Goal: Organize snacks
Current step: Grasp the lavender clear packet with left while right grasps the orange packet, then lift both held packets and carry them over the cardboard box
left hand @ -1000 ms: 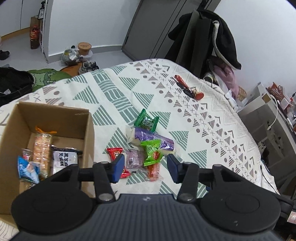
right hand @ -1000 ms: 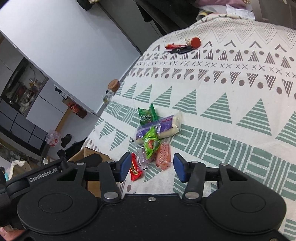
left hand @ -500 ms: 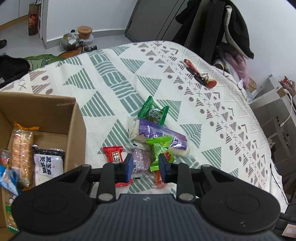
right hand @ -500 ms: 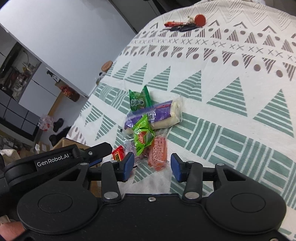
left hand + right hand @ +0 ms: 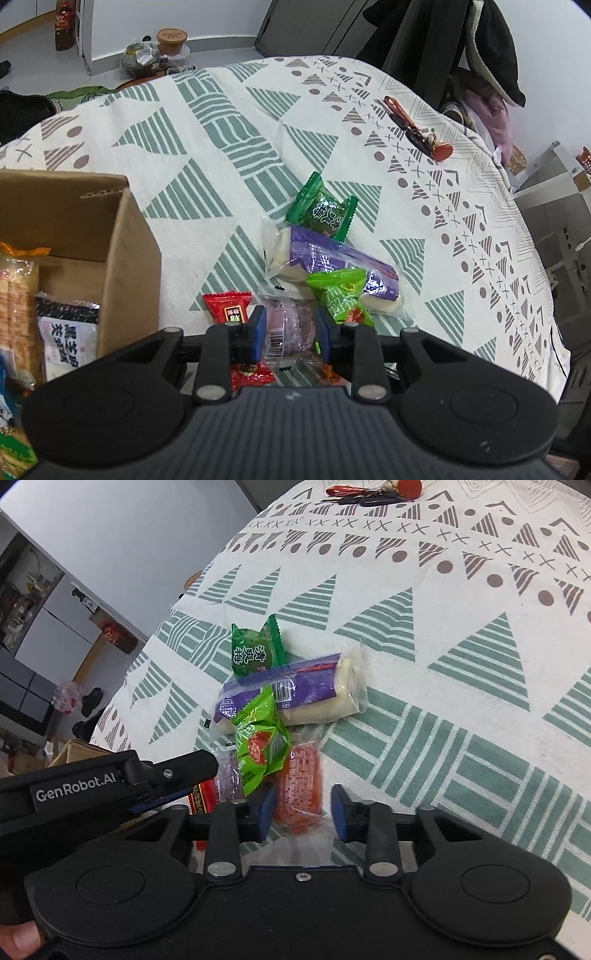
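Observation:
A pile of snacks lies on the patterned tablecloth (image 5: pixel 221 147). My left gripper (image 5: pixel 291 328) is shut on a clear packet with a purple snack (image 5: pixel 291 321), its blue pads pressing both sides. A red candy (image 5: pixel 229 310) lies just left of it, and a light green packet (image 5: pixel 340 295) just right. My right gripper (image 5: pixel 303 812) is closing around an orange-red packet (image 5: pixel 299 786). That packet sits between the pads, with a gap at the right pad. A long purple-wrapped bread (image 5: pixel 295 694) and a dark green packet (image 5: pixel 255 650) lie beyond.
An open cardboard box (image 5: pixel 110 229) with several snack packets stands at the left, close to the pile. Keys with a red fob (image 5: pixel 413 129) lie far back on the cloth. The left gripper's finger (image 5: pixel 184 766) reaches in beside my right gripper. Coats hang behind the table.
Both grippers came down onto the snack pile and narrowed. The left one closed on the purple packet. The right one's pads drew in around the orange-red packet.

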The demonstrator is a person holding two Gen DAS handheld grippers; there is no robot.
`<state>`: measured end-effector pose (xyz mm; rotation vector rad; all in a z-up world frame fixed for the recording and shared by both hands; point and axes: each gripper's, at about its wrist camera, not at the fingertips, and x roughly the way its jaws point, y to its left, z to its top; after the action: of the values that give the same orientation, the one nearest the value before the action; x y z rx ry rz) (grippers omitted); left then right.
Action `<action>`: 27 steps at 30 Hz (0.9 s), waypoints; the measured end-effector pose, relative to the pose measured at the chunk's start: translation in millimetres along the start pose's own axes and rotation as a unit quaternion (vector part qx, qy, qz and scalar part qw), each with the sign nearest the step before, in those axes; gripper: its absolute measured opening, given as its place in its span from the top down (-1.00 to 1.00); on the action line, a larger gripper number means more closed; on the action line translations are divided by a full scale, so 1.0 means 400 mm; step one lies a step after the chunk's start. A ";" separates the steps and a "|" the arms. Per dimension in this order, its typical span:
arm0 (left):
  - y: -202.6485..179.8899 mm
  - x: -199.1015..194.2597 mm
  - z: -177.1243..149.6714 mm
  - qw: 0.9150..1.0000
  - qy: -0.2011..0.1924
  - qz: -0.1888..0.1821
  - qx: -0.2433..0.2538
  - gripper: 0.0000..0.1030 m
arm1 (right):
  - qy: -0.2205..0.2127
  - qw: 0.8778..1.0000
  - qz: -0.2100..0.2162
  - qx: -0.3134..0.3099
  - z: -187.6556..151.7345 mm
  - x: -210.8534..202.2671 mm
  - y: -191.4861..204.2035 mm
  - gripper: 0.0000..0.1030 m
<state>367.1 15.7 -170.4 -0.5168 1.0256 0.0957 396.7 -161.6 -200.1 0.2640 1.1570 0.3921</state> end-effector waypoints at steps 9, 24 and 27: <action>-0.019 0.047 -0.003 1.000 0.013 0.002 0.016 0.46 | -0.008 1.000 -0.022 0.012 -0.007 -0.039 -0.026 0.61; -0.060 0.108 -0.025 0.998 0.029 0.034 0.050 0.13 | -0.024 0.998 -0.055 0.021 -0.001 -0.054 -0.048 0.36; -0.064 0.117 -0.023 0.997 0.029 0.037 0.055 0.13 | -0.027 0.998 -0.056 0.020 0.005 -0.045 -0.050 0.36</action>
<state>392.4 -18.6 -203.7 -0.3839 1.1007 0.0900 395.5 -187.3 -192.2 0.2424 1.1218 0.2612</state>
